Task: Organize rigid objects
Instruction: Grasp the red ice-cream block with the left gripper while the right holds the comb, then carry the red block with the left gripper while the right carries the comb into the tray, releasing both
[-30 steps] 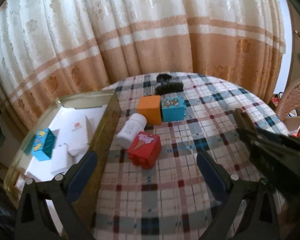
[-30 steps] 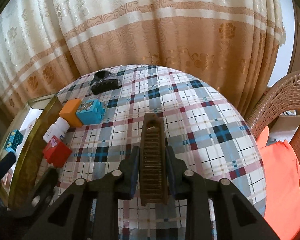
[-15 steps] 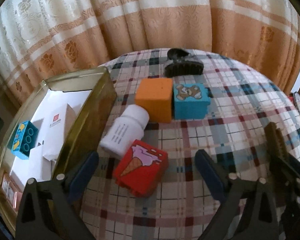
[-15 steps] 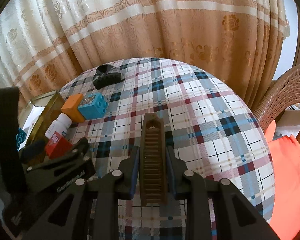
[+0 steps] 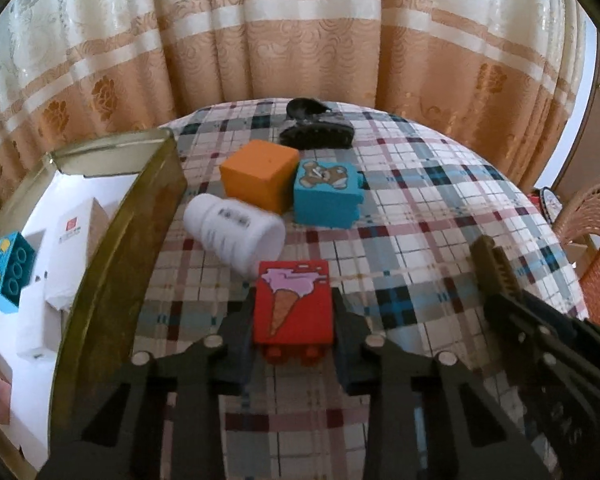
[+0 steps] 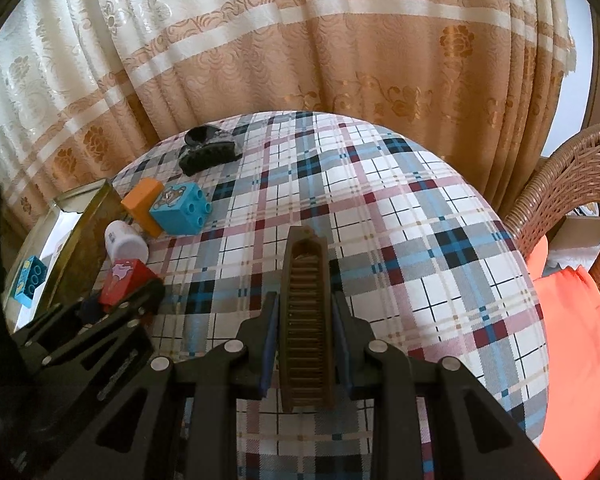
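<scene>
My left gripper (image 5: pixel 293 316) is shut on a red block with an ice-cream picture (image 5: pixel 293 306), low over the plaid table; both also show in the right wrist view, the block (image 6: pixel 126 282) at the left. My right gripper (image 6: pixel 305 308) is shut on a brown comb (image 6: pixel 306 312), which also shows in the left wrist view (image 5: pixel 494 266). A white bottle (image 5: pixel 236 234) lies on its side beside the red block. An orange block (image 5: pixel 260 174) and a blue bear block (image 5: pixel 326 194) stand behind it, with a black hair claw (image 5: pixel 316 130) farther back.
A gold-rimmed tray (image 5: pixel 116 248) at the left holds a blue block (image 5: pixel 8 276) and white boxes (image 5: pixel 74 240). Curtains hang behind the round table (image 6: pixel 420 240). A wicker chair (image 6: pixel 572 176) and orange cloth (image 6: pixel 572 360) are at the right.
My left gripper moved forward and down to the red block and closed on it. The white bottle shifted beside it. The right gripper kept hold of the comb.
</scene>
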Demonstrator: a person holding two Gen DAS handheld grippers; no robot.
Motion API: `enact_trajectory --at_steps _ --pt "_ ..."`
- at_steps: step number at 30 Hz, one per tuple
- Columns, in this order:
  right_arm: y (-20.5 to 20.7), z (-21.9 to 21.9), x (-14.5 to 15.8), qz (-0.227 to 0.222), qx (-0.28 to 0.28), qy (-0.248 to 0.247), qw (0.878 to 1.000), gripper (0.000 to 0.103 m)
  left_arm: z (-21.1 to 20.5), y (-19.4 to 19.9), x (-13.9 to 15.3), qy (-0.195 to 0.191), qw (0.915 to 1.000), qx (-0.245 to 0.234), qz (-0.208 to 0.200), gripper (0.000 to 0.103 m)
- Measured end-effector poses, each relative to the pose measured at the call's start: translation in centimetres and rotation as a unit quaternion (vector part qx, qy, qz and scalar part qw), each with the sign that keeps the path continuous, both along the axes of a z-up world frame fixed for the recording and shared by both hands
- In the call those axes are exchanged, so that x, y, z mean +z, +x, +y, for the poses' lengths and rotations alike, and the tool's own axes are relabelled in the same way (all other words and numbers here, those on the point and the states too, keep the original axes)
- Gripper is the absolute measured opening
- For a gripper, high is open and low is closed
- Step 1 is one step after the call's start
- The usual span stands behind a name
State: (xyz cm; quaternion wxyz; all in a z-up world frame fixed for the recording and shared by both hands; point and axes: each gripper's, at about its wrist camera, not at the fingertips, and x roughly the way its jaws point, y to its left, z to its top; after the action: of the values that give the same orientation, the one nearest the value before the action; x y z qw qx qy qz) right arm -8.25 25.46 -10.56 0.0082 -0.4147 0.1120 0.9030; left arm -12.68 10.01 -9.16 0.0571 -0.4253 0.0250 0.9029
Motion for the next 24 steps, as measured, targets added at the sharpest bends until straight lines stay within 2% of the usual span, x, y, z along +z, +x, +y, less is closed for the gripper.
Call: enact_trajectory --at_steps 5,9,12,19,24 --pt "0.1 0.3 0.1 0.003 -0.008 -0.003 1.000 0.028 -1.5 1.7 0.4 0.059 0.9981 -0.018 0.008 0.031" --pt "0.2 0.5 0.1 0.005 -0.009 -0.007 1.000 0.028 -2.1 3.0 0.8 0.078 0.9961 -0.032 0.024 0.031" --pt "0.2 0.6 0.1 0.006 -0.010 -0.011 1.000 0.028 -3.1 3.7 1.3 0.115 0.9922 -0.041 0.026 0.031" --pt "0.3 0.7 0.1 0.007 -0.012 -0.017 1.000 0.028 -3.8 4.5 1.9 0.155 0.9862 -0.052 0.025 0.031" --pt "0.3 0.7 0.0 0.007 -0.014 -0.019 1.000 0.028 -3.8 4.9 1.8 0.157 0.9859 -0.053 0.022 0.031"
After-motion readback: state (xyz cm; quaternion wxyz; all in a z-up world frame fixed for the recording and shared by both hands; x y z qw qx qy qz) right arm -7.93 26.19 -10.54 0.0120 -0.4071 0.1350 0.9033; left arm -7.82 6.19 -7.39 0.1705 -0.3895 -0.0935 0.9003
